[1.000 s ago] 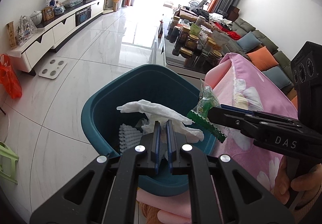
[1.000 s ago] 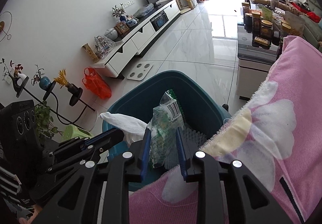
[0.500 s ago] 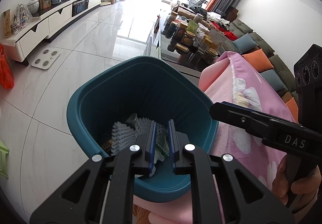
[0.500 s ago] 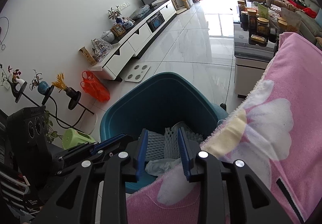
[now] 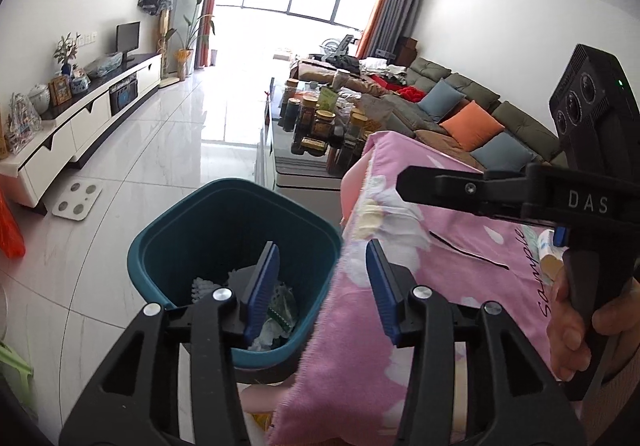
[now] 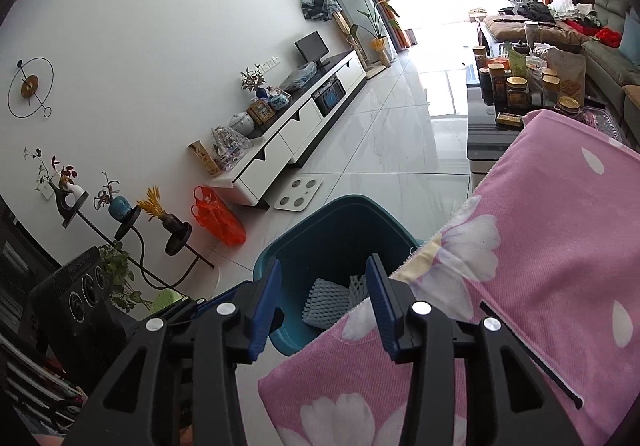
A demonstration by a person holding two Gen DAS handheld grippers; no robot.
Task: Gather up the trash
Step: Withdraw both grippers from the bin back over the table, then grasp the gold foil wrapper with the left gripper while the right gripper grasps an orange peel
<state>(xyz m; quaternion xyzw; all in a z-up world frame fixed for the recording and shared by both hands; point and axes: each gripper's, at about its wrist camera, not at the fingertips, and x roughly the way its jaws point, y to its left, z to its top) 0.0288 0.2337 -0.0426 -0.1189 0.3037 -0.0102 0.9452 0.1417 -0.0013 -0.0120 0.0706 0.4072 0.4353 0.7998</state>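
A teal trash bin (image 5: 176, 230) stands on the floor beside the pink-covered table; it also shows in the right wrist view (image 6: 332, 221). Inside lie white foam netting (image 6: 324, 302), crumpled white tissue (image 5: 264, 338) and a green snack wrapper (image 5: 284, 306). My left gripper (image 5: 322, 278) is open and empty, above the bin's right rim and the cloth edge. My right gripper (image 6: 322, 298) is open and empty, above the bin's near rim. The right gripper also shows in the left wrist view (image 5: 480, 189).
A pink flowered cloth (image 5: 440, 286) covers the table at my right. A low glass table with several jars (image 5: 320, 125) stands beyond the bin. A white TV cabinet (image 5: 80, 125), a floor scale (image 5: 78, 199) and an orange bag (image 6: 218, 219) are at left.
Both grippers let go of their trash, the tissue and the green wrapper, which now lie in the bin. Both jaws opened wide and the grippers rose and pulled back.
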